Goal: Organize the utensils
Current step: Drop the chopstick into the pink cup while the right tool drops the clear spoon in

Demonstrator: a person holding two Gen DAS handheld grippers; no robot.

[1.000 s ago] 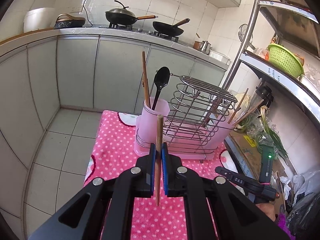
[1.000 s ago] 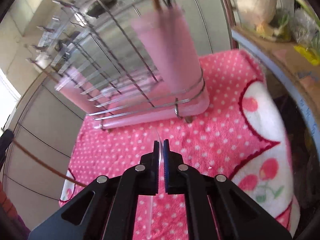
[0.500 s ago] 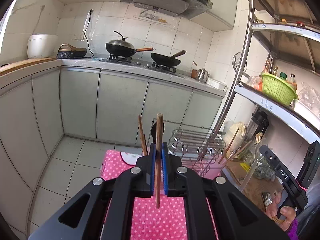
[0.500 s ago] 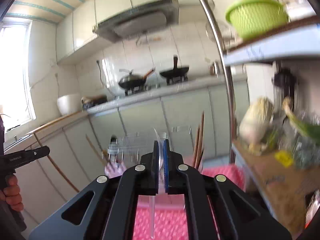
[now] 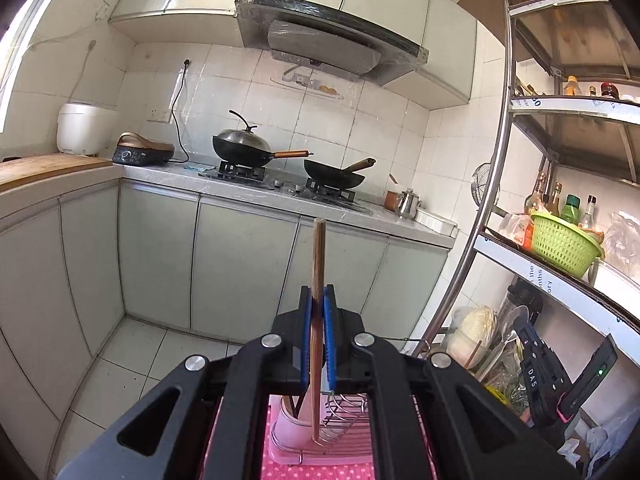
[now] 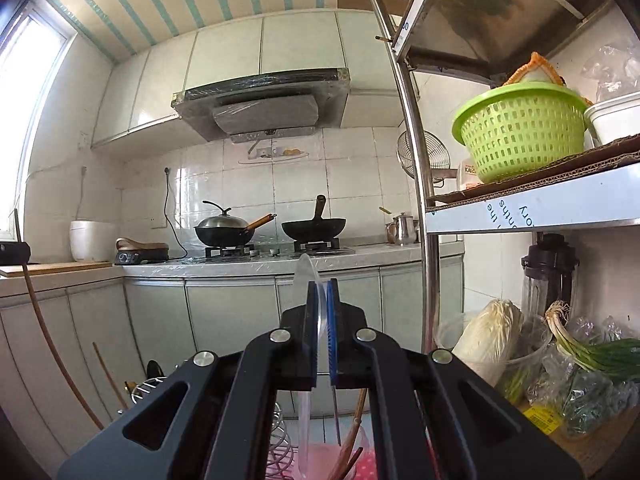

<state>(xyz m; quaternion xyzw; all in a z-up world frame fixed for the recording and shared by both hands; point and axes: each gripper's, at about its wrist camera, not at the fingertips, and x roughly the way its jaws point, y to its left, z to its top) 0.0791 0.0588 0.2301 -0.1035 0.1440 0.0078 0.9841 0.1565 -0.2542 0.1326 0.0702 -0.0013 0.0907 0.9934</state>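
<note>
A: Left view. The left hand-held gripper (image 5: 317,312) was closed on a wooden chopstick (image 5: 317,264), held upright, its top above the blue pads (image 5: 306,320) and its lower end hanging over the pink holder (image 5: 288,420). The holder stood at the left end of a wire rack (image 5: 344,412) on a pink tray, itself on the pink dotted cloth (image 5: 316,472).

B: Right view. The right hand-held gripper (image 6: 322,312) was pinched tight on a clear plastic spoon (image 6: 306,276); the bowl stuck up above the pads, the handle ran down below them. Under it I saw a pink holder (image 6: 320,460) with several wooden sticks (image 6: 352,432) leaning in it.

A: Could you see my chopstick?

B: Yes, at the far left, a long brown stick (image 6: 52,340) bowed by the lens, under the black body of your gripper (image 6: 12,252). Only that corner showed.

A: Mine caught your gripper (image 5: 540,368) low right, black, with a green light; the jaws themselves I could not tell. The spoon's bowl (image 5: 514,320) showed above it.

B: Only my view showed the napa cabbage (image 6: 488,340) and scallions (image 6: 592,348) clearly on the lower shelf.

A: Both showed the two woks (image 5: 244,148) on the stove and the green basket (image 5: 564,244).
</note>
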